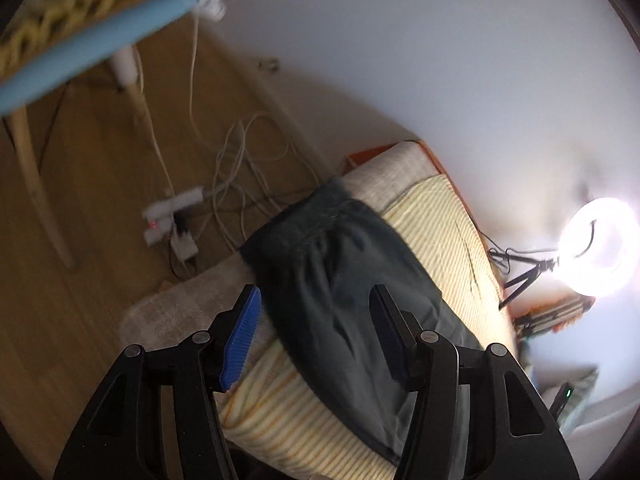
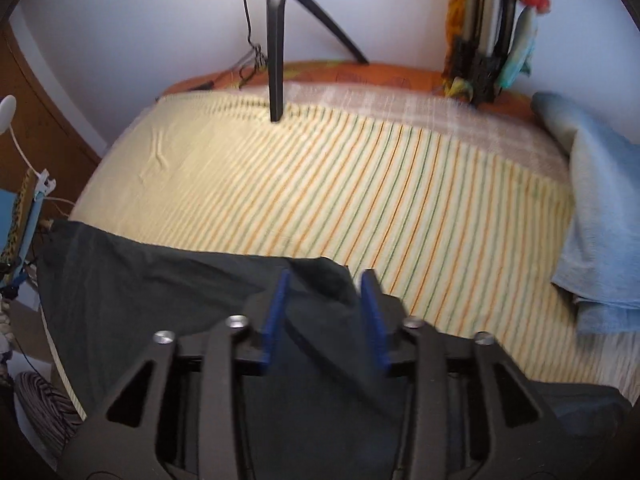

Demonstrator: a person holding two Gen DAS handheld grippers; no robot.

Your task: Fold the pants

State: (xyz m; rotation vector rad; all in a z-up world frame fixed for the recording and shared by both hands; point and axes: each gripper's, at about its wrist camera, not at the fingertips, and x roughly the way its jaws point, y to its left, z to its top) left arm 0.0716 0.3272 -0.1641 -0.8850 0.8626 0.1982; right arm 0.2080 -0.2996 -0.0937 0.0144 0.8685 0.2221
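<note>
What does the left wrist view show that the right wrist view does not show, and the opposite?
Only the left wrist view shows the wooden floor, the tangled white cables beside a power strip, and the lit ring light. Only the right wrist view shows the folded blue towel and the black tripod leg standing on the bed. Both show the dark pants lying on the striped sheet, with open jaws above them.

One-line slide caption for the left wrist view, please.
Open left tool above dark green fabric pants lying on a yellow striped bedsheet, glowing ring light at right.
</note>
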